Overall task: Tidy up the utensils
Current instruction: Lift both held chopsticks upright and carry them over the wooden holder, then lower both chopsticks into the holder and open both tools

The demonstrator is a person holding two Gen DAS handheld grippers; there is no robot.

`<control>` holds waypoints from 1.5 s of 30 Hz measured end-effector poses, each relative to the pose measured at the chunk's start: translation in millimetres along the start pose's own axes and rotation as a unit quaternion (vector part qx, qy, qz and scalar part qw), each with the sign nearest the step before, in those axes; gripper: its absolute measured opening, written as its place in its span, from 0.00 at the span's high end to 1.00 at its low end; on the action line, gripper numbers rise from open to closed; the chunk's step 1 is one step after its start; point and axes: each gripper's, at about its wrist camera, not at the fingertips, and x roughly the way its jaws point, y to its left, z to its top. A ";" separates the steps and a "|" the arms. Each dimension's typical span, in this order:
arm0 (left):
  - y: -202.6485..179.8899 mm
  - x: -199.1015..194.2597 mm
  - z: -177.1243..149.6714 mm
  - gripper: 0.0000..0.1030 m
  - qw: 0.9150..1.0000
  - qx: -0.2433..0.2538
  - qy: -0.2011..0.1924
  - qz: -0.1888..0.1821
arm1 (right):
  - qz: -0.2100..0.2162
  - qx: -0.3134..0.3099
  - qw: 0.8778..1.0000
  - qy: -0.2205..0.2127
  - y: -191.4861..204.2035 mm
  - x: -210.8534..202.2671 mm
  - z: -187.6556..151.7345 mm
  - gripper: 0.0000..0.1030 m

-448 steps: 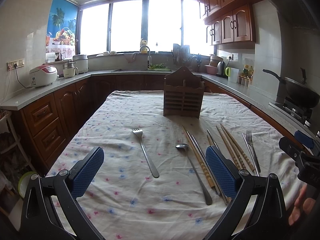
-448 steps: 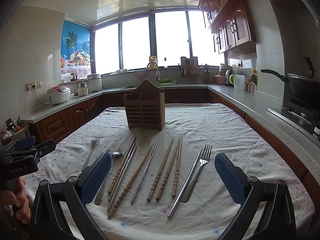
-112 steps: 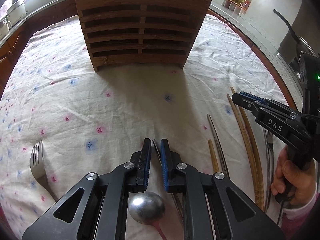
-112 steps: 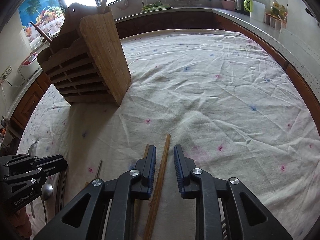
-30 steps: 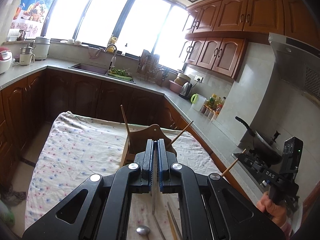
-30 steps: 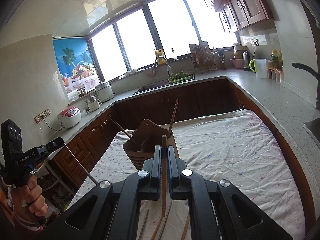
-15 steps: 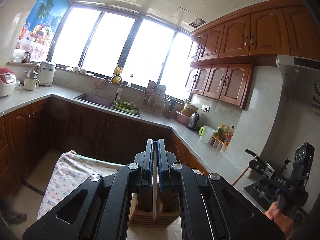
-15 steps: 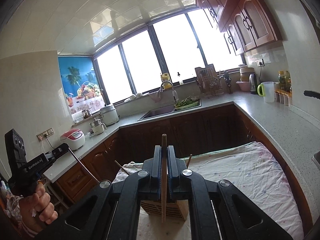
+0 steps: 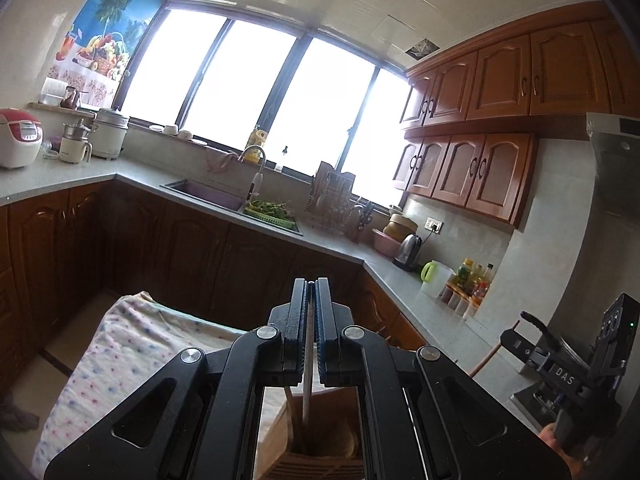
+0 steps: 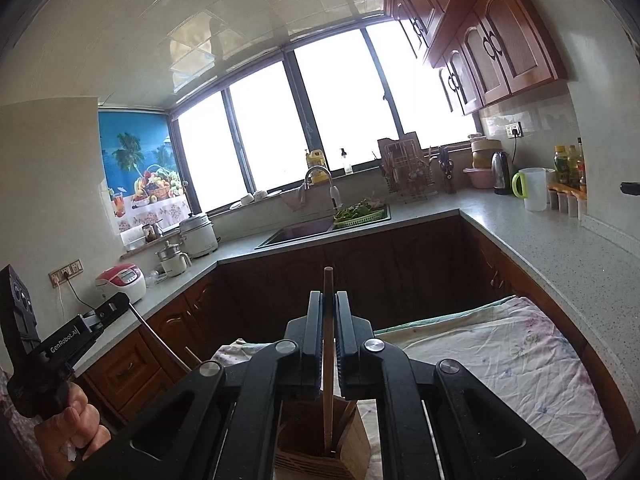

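Note:
My left gripper (image 9: 310, 286) is shut on a thin metal chopstick (image 9: 306, 392) that hangs straight down with its lower end inside the wooden utensil holder (image 9: 320, 440), directly below. My right gripper (image 10: 328, 298) is shut on a wooden chopstick (image 10: 328, 364), also held upright, its tip down in the same holder (image 10: 320, 448). Other chopsticks (image 10: 346, 416) stand in the holder. Each gripper shows in the other's view: the right one (image 9: 532, 350) at the right edge, the left one (image 10: 108, 312) at the left edge.
The holder stands on a table covered with a floral cloth (image 10: 500, 356) (image 9: 132, 344). Kitchen counters (image 10: 540, 236) wrap around it, with a sink (image 10: 300, 230), rice cooker (image 10: 122, 280), kettle and bottles. The utensils lying on the table are out of view.
Both grippers have tilted further and come down over the holder. Both chopsticks' lower ends now sit inside it.

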 end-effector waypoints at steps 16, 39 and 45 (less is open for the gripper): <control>16.0 33.7 -48.9 0.97 0.997 -0.010 0.077 0.008 | -0.014 0.043 0.997 0.069 -22.2 41.2 -49.8 0.94; 22.4 45.9 -51.0 0.59 0.994 -0.024 0.106 0.024 | 0.010 0.077 0.992 0.095 -36.2 43.5 -49.2 0.45; 27.1 27.0 -54.0 0.36 0.993 -0.034 0.108 0.029 | 0.016 0.085 0.992 0.092 -38.5 29.9 -53.5 0.31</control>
